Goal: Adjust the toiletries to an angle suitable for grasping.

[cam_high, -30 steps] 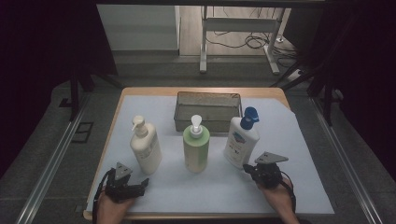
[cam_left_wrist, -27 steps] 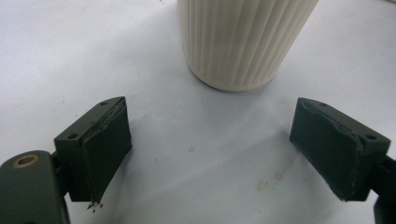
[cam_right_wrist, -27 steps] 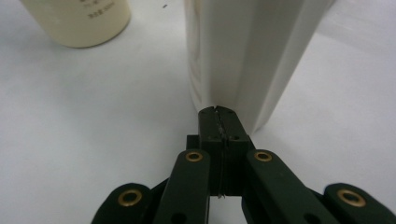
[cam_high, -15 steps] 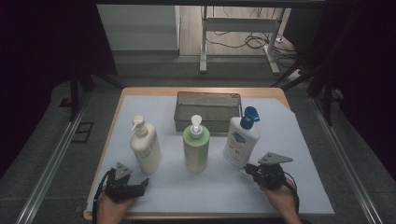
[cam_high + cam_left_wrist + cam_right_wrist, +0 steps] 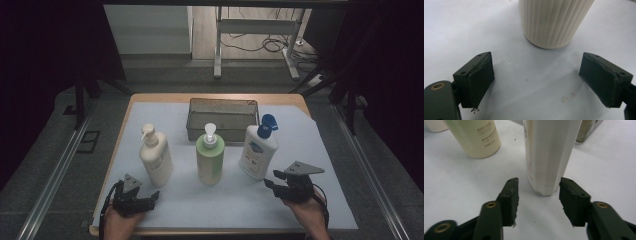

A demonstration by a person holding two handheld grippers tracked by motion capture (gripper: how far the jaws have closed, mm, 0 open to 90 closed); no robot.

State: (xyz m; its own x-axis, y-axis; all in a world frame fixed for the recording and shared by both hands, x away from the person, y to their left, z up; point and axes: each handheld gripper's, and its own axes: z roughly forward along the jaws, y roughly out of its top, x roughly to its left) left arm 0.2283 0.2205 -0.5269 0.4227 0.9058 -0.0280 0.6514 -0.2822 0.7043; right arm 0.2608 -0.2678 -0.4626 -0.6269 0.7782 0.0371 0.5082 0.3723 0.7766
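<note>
Lifted a little and swung toward the white bottle with the blue cap (image 5: 258, 152) since a moment ago: right gripper (image 5: 274, 183), jaws just been opening, now partly spread with nothing between them. Going from the left: left gripper (image 5: 153, 197) low at the near left of the white mat (image 5: 310, 150), same spot as before, jaws spread wide, nothing pinched. Just ahead of it, the cream pump bottle (image 5: 156, 159), upright, its ribbed bottom (image 5: 552, 23) close in front in the left gripper view, not touching the pads. Next along, the green pump bottle (image 5: 210, 157), upright in the middle, apart from its neighbours. Behind it, the grey metal basket (image 5: 222, 106) at the back of the mat. Then the white bottle again, upright, blue cap flipped up, near the basket's right end. In the right gripper view, right gripper (image 5: 539, 195) pointing straight at that bottle (image 5: 549, 155), standing just past the jaw tips, not touched. Green bottle (image 5: 474, 137) off to one side there, a corner of the basket (image 5: 587, 130) behind. Past the table, bare floor, a metal stand (image 5: 252, 30) and cables (image 5: 265, 45).
</note>
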